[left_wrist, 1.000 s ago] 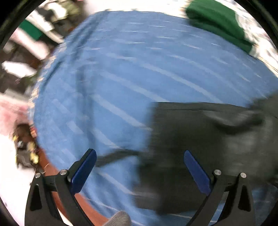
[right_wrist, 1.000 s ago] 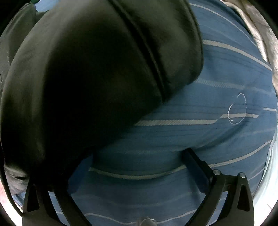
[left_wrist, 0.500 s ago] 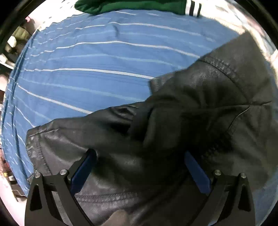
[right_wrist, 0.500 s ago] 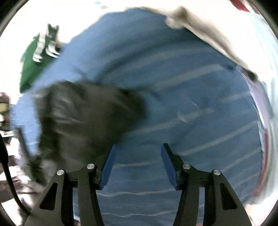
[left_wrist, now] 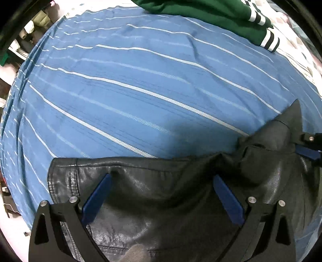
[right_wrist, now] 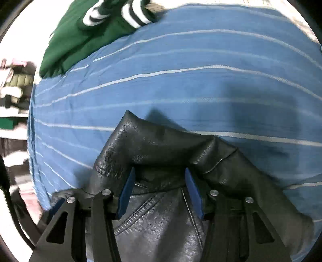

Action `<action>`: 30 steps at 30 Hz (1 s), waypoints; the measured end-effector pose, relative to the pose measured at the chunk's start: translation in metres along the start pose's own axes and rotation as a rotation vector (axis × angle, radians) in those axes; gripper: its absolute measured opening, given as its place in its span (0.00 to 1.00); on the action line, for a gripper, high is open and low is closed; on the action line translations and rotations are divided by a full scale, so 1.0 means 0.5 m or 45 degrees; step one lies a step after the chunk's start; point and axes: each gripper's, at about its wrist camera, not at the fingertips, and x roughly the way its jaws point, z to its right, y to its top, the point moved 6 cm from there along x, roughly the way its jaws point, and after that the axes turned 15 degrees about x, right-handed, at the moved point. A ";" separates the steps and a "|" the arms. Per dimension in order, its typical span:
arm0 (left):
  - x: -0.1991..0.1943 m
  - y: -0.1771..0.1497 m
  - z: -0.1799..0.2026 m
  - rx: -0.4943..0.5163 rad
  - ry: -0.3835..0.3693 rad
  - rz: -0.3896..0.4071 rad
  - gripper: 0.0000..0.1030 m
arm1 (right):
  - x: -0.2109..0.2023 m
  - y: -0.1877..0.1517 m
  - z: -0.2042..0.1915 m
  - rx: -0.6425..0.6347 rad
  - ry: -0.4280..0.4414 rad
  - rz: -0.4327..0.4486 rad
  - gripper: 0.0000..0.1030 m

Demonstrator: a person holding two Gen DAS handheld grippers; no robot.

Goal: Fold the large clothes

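A black leather jacket [left_wrist: 161,201] lies on a blue striped bedsheet [left_wrist: 140,80]. My left gripper [left_wrist: 162,176] points straight down over the jacket's left part, open wide, with leather under both blue pads. My right gripper [right_wrist: 160,170] stands half open at the collar end of the jacket [right_wrist: 161,145], and its jaws are closing. A bunched fold of collar leather sits between its pads, and a firm pinch does not show. The right gripper's blue pad [left_wrist: 308,151] also shows in the left wrist view, beside the raised collar point.
A green garment [left_wrist: 201,12] with black-and-white striped cuffs lies at the far edge of the sheet; it shows again as the green garment [right_wrist: 80,44] at top left. Cluttered shelves [right_wrist: 16,84] stand beyond the bed's left edge. The blue sheet [right_wrist: 201,80] stretches ahead of the jacket.
The left gripper came down over the jacket, which now lies lower and flatter. The right gripper narrowed from wide open to half open and swung across to the collar.
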 end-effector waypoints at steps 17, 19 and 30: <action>-0.027 -0.055 0.235 0.147 -0.099 0.025 1.00 | -0.150 -0.190 0.360 0.590 0.405 0.109 0.71; -0.028 -0.057 0.225 0.152 -0.141 0.023 1.00 | -0.105 -0.172 0.359 0.581 0.466 0.163 0.71; -0.031 -0.040 0.203 0.165 -0.158 -0.008 1.00 | -0.032 -0.071 0.257 0.526 0.726 0.241 0.38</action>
